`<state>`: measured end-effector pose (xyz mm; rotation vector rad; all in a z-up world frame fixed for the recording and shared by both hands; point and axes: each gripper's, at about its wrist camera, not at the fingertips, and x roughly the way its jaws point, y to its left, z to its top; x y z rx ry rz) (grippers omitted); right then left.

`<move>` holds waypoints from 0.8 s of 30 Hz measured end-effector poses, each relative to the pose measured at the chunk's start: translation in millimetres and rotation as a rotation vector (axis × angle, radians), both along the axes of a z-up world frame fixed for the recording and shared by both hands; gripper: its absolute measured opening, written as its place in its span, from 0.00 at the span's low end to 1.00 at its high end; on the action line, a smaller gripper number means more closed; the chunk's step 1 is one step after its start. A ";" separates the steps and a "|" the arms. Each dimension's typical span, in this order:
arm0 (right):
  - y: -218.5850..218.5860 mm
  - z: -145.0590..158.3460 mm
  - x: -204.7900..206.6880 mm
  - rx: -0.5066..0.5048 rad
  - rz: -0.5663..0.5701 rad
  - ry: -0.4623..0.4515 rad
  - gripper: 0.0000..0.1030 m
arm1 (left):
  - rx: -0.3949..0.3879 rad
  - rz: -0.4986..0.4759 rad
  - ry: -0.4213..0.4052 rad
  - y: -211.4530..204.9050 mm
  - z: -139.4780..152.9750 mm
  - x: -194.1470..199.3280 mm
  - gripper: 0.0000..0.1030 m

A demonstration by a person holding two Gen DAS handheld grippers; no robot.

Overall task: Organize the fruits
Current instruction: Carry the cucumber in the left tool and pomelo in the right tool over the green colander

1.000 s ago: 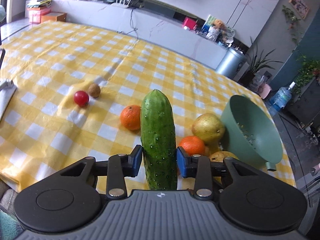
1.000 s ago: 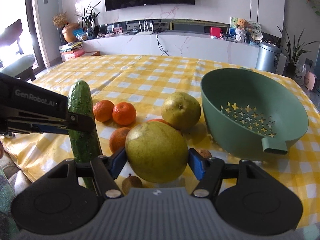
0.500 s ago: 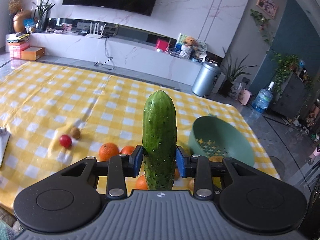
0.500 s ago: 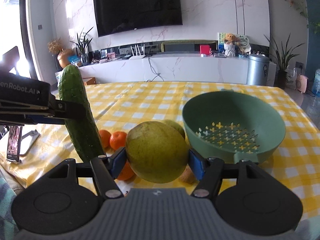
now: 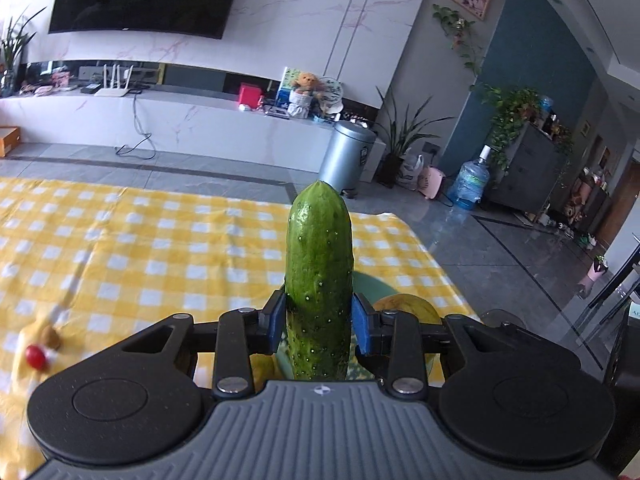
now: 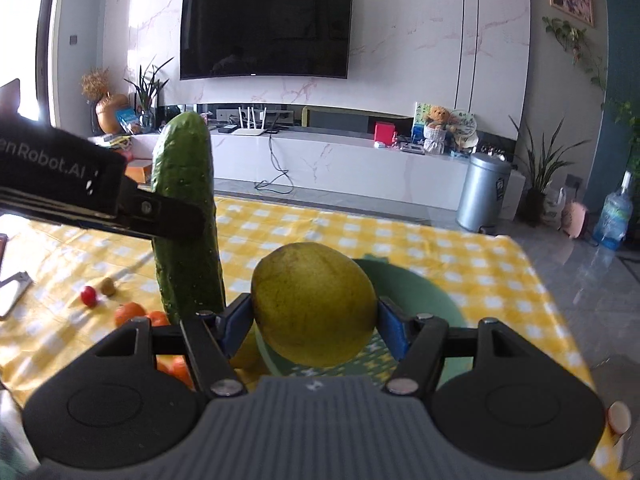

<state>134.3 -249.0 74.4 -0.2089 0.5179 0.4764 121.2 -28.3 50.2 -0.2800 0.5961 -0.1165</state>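
Note:
My left gripper (image 5: 319, 326) is shut on a green cucumber (image 5: 319, 280), held upright above the table; it also shows in the right wrist view (image 6: 186, 216). My right gripper (image 6: 314, 326) is shut on a large yellow-green pear (image 6: 314, 304), held over the green colander bowl (image 6: 420, 304). The bowl's rim peeks out behind the cucumber in the left wrist view (image 5: 372, 286), with the held pear (image 5: 408, 306) beside it. Oranges (image 6: 130, 314) lie on the yellow checked tablecloth (image 6: 460, 252), below left of the cucumber.
A red cherry tomato (image 6: 89, 296) and a small brown fruit (image 6: 108, 286) lie on the cloth to the left; both also show in the left wrist view (image 5: 35, 356). A phone on a stand (image 6: 12, 284) sits at the left edge. The table's far edge borders the floor.
Both grippers have risen well above the table with their fruit. The pear has moved right over the colander, and the cucumber has swung toward it too.

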 end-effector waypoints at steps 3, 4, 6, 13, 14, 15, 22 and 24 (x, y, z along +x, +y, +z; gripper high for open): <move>-4.3 -1.5 17.0 -0.018 -0.008 0.006 0.62 | 0.006 -0.021 0.000 -7.8 -2.2 19.7 0.38; -4.3 -3.2 23.0 -0.025 -0.008 0.011 0.62 | 0.006 -0.026 0.007 -9.6 -3.9 26.2 0.38; -3.8 -9.1 34.9 -0.049 -0.003 0.028 0.62 | 0.016 -0.027 0.026 -12.6 -10.4 39.1 0.38; 1.9 -38.7 74.7 -0.167 0.068 0.123 0.62 | 0.028 -0.029 0.090 -16.5 -42.3 67.1 0.38; 3.7 -42.4 79.2 -0.188 0.081 0.135 0.62 | 0.035 -0.029 0.095 -16.8 -45.5 69.8 0.38; 6.2 -45.0 83.0 -0.211 0.096 0.145 0.62 | 0.043 -0.030 0.101 -17.2 -48.2 72.3 0.38; 21.2 -67.3 103.6 -0.321 0.179 0.219 0.62 | 0.062 -0.039 0.185 -19.0 -67.5 91.8 0.38; 23.4 -72.6 108.1 -0.339 0.193 0.237 0.62 | 0.070 -0.043 0.199 -18.1 -72.6 93.9 0.38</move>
